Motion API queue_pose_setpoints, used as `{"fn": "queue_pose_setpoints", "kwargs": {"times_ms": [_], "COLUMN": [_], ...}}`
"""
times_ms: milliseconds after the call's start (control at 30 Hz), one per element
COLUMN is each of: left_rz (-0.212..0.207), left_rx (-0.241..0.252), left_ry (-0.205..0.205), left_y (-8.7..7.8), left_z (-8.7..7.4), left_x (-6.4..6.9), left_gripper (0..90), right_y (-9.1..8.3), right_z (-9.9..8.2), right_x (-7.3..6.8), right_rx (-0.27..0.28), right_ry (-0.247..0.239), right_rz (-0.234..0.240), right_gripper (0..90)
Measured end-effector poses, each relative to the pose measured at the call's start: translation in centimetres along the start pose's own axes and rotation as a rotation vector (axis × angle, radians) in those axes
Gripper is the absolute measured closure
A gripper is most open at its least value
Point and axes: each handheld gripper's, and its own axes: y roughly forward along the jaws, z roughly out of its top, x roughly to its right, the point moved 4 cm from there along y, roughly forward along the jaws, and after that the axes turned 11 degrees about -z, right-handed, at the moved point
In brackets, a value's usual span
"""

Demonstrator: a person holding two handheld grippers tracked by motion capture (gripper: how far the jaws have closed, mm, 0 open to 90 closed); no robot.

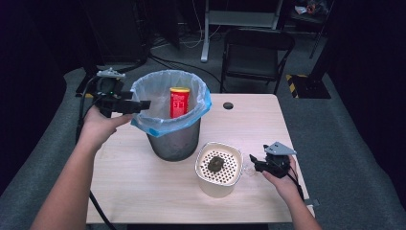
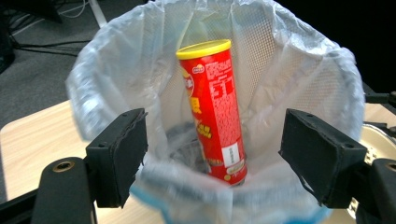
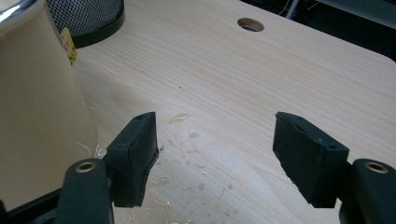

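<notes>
Fingers of the left gripper [image 2: 212,154] stand apart, holding nothing; red can [image 2: 212,109] stands in the bin [image 1: 172,143] just beyond them.
Pull that hand back slowly, clear of the bag [image 2: 322,70]; right gripper [image 3: 215,158] waits open beside the cream pot [image 1: 219,168].

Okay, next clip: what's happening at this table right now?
A person holds a gripper in each hand at a wooden table. The left gripper is at the rim of a mesh bin lined with a plastic bag, jaws open and empty. A red chip can with a yellow lid stands tilted inside the bin. The right gripper rests open and empty beside a cream container whose perforated top carries a dark lump. Some clear droplets lie on the table near it.
</notes>
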Motion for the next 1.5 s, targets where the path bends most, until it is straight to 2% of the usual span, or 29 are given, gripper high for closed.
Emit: {"fn": "queue_pose_setpoints", "kwargs": {"times_ms": [233, 333, 533, 967, 1100, 1200, 1500], "left_rz": [-0.001, 0.010, -0.006, -0.007, -0.011, -0.019, -0.015], "left_rx": [0.009, 0.009, 0.031, 0.021, 0.019, 0.020, 0.024], "left_ry": [0.000, -0.004, -0.025, -0.079, -0.083, -0.104, -0.089], "left_y": [-2.5, -3.1, -4.1, -3.6, -2.9, -2.2, 0.0], "left_z": [-2.1, -3.1, -5.0, -9.4, -11.1, -12.2, -15.4], "left_x": [0.0, -0.2, -0.5, -1.5, -1.8, -1.9, -2.2], "left_gripper": [25.6, 25.8, 28.3, 31.4, 31.9, 32.1, 32.3], "right_y": [0.0, 0.0, 0.0, 0.0, 0.0, 0.0, 0.0], "right_z": [0.0, 0.0, 0.0, -0.1, -0.1, -0.1, -0.2], "right_x": [-0.1, -0.1, -0.1, 0.1, 0.1, 0.0, 0.1], "right_rx": [0.001, 0.000, -0.004, -0.002, -0.006, -0.006, -0.009], "right_ry": [0.003, -0.003, 0.002, -0.002, 0.006, 0.006, 0.000], "right_rz": [-0.003, 0.000, -0.007, -0.009, -0.009, -0.011, -0.011], "right_gripper": [30.4, 30.4, 30.4, 30.4, 30.4, 30.4, 30.4]}}
